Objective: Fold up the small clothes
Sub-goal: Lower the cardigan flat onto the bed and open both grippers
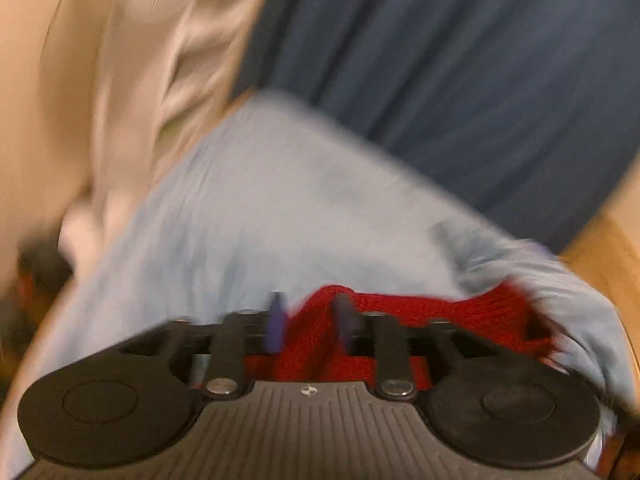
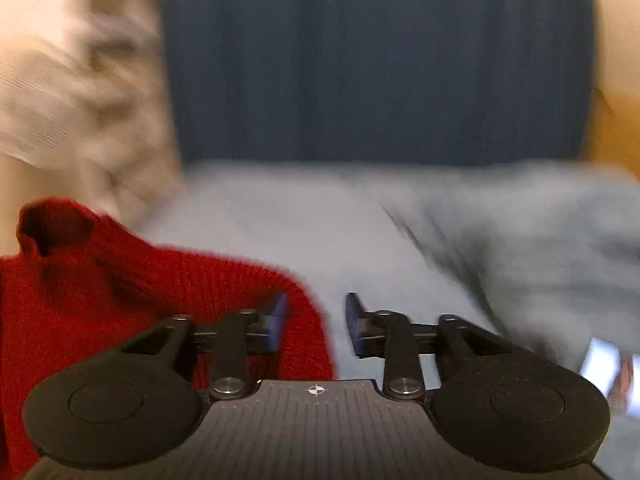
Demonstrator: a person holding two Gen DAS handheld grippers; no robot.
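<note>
A red knit garment (image 1: 404,316) lies on top of a pale blue garment (image 1: 260,216) close in front of my left gripper (image 1: 310,322). Its blue-padded fingers stand apart with a ridge of the red knit between them, and the pads do not seem to press on it. In the right wrist view the red knit (image 2: 120,280) fills the lower left, with a rolled opening at its top. My right gripper (image 2: 316,324) is open; the red hem lies against its left pad and pale blue cloth (image 2: 304,232) shows under the gap. Both views are blurred.
A dark blue garment (image 1: 440,60) lies spread beyond the pale blue one, and it also fills the back of the right wrist view (image 2: 360,60). Cream ribbed cloth (image 1: 140,60) is heaped at the left. Wooden table (image 1: 608,252) shows at the right.
</note>
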